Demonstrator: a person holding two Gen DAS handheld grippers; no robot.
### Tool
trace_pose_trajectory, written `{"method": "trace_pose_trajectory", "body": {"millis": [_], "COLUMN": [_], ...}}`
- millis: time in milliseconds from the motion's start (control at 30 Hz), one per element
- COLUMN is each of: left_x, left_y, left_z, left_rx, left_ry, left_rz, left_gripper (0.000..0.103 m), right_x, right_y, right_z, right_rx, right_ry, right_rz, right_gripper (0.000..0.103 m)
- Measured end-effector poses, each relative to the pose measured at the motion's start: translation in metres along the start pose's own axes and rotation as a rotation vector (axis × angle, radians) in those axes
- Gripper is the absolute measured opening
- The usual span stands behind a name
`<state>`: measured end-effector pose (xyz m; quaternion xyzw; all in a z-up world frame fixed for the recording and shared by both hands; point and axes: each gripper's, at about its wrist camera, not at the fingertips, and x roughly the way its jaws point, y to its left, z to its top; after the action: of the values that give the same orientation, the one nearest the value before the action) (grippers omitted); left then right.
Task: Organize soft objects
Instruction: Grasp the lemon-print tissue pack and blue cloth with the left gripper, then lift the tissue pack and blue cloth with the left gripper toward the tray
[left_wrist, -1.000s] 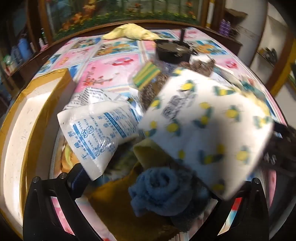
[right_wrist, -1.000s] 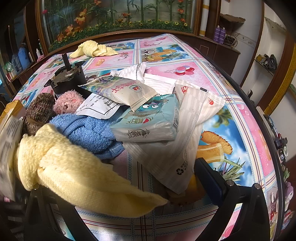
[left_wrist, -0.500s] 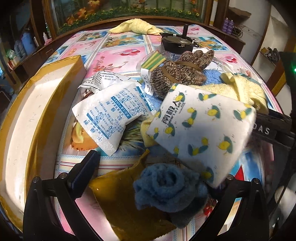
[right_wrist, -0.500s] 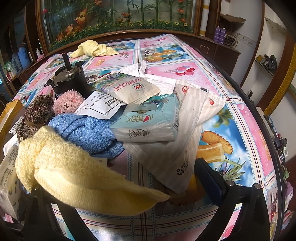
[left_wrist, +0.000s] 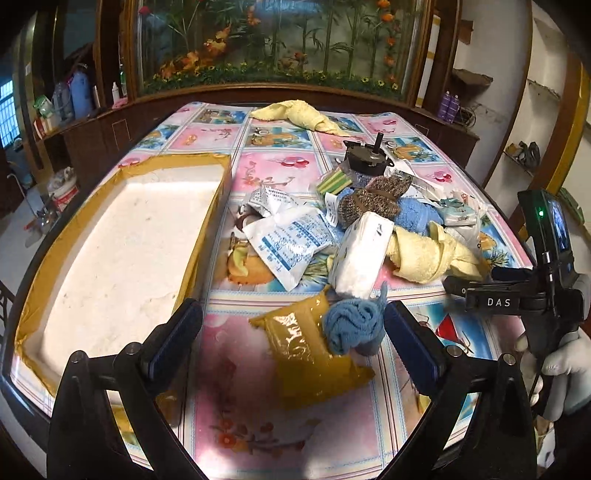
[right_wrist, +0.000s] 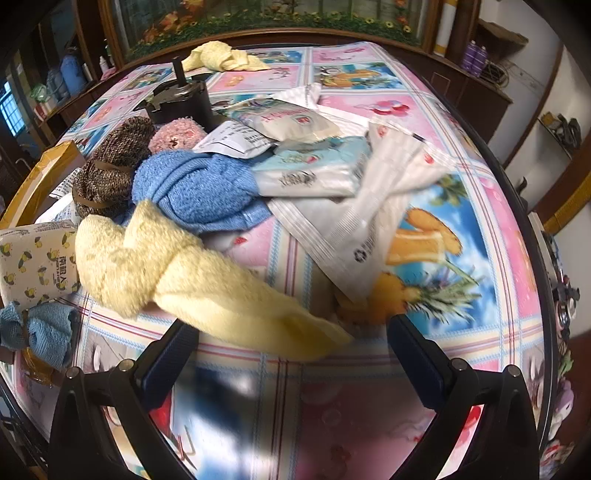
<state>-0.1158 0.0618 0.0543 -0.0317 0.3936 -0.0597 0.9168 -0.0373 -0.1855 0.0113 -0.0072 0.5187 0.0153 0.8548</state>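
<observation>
A pile of soft things lies mid-table: a knotted yellow towel (right_wrist: 177, 273) (left_wrist: 428, 254), a blue towel (right_wrist: 199, 192), a brown knitted piece (right_wrist: 110, 166), a pink fluffy ball (right_wrist: 177, 133), a lemon-print tissue pack (left_wrist: 360, 254) (right_wrist: 37, 258) and a small rolled blue cloth (left_wrist: 352, 325) on a mustard pouch (left_wrist: 310, 354). A white foam box with tan tape (left_wrist: 122, 247) stands empty at the left. My left gripper (left_wrist: 291, 332) is open and empty, just short of the rolled cloth. My right gripper (right_wrist: 291, 347) is open and empty; the towel's tail lies between its fingers.
A black motor (left_wrist: 365, 158) (right_wrist: 181, 99) stands behind the pile. Several sachets and packets (right_wrist: 306, 173) lie around it. Another yellow towel (left_wrist: 295, 116) lies at the far edge. The right gripper body and gloved hand (left_wrist: 546, 295) show at the left view's right side.
My left gripper has pulled back and risen, now showing the whole table and box. The tissue pack went from close up to lying on the table. My right gripper drew back from the yellow towel.
</observation>
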Motion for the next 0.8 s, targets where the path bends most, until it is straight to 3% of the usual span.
{"method": "trace_pose_trajectory", "body": {"millis": [167, 267, 333, 433, 700, 733, 767, 800], "left_x": [-0.016, -0.017, -0.014, -0.011, 0.033, 0.042, 0.052, 0.06], "left_y": [0.018, 0.027, 0.025, 0.015, -0.018, -0.021, -0.021, -0.018], "left_z": [-0.003, -0.002, 0.0, 0.007, 0.027, 0.027, 0.027, 0.026], "left_rx": [-0.047, -0.091, -0.088, -0.046, 0.092, 0.094, 0.085, 0.066], "left_ry": [-0.036, -0.013, 0.005, 0.007, 0.073, 0.092, 0.119, 0.149], "left_rz": [-0.033, -0.142, -0.176, -0.182, -0.171, -0.167, -0.194, -0.232], "left_gripper": [0.092, 0.078, 0.078, 0.078, 0.077, 0.07, 0.035, 0.023], "right_x": [-0.036, -0.068, -0.08, -0.079, -0.061, -0.059, -0.058, -0.057], "right_y": [-0.009, -0.005, -0.002, 0.0, -0.005, -0.007, -0.007, -0.007], "right_z": [-0.02, -0.032, -0.037, -0.036, -0.031, -0.03, -0.03, -0.029], "right_rx": [0.02, -0.013, -0.017, -0.002, 0.023, 0.015, 0.005, -0.008], "right_ry": [-0.126, -0.258, -0.31, -0.313, -0.271, -0.267, -0.264, -0.259], "right_rz": [0.017, 0.014, 0.038, 0.111, 0.143, 0.139, 0.139, 0.144], "right_gripper": [0.102, 0.102, 0.102, 0.102, 0.093, 0.092, 0.092, 0.092]}}
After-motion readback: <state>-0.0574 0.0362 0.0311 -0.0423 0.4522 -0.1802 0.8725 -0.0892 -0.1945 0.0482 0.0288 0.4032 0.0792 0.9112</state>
